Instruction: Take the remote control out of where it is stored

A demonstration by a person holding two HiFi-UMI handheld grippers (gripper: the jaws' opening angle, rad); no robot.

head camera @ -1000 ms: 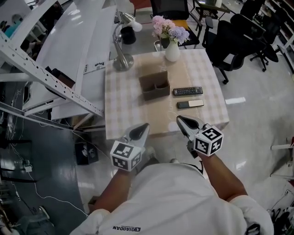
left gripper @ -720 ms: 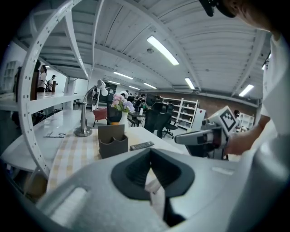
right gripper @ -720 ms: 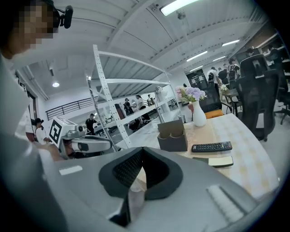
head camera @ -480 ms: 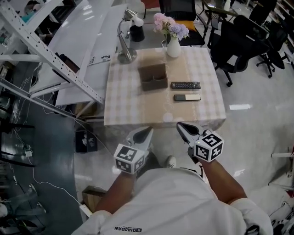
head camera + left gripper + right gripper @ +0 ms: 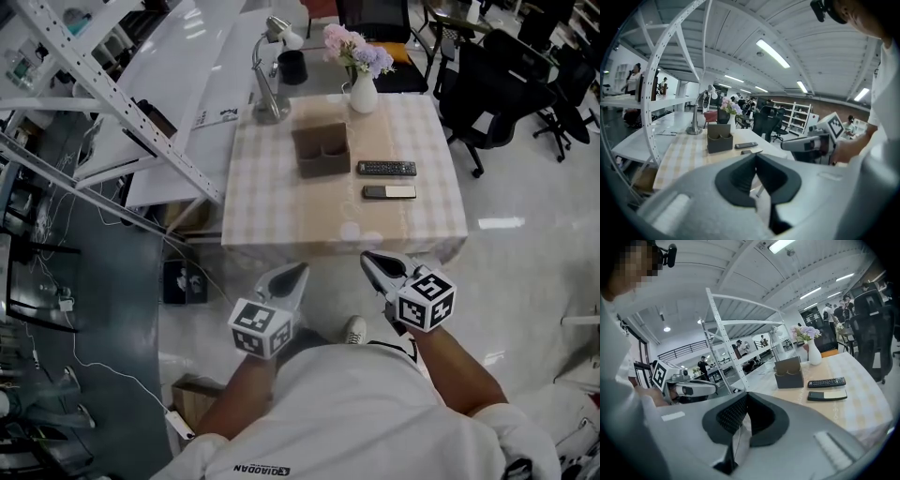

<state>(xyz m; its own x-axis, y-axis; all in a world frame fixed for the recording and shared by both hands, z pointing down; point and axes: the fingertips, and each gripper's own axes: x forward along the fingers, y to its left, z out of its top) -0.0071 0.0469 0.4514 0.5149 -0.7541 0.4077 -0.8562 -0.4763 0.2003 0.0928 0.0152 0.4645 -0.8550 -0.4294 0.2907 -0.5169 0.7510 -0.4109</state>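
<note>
A black remote (image 5: 386, 169) and a second remote (image 5: 389, 192) lie outside the holder (image 5: 321, 150) (job seemingly done); left gripper (image 5: 292, 274) and right gripper (image 5: 372, 260) closed, empty.

**Head view:** high above the person's shoulders, facing forward and steeply down. Floor near, table (image 5: 272, 202) far, its whole top in frame. Left tool (image 5: 296, 272) and right tool (image 5: 369, 258) sit at the near edge.

**Left gripper view:** mounted on the left tool, low, facing along its jaws toward the table's near left corner, well off.

**Right gripper view:** same mount on the right tool, facing the table's near right side.

**Shared by all three:** table top, brown holder (image 5: 322, 150), black remote (image 5: 386, 169), pale remote (image 5: 389, 192), vase of flowers (image 5: 363, 94). Each gripper view also catches the other tool.
</note>
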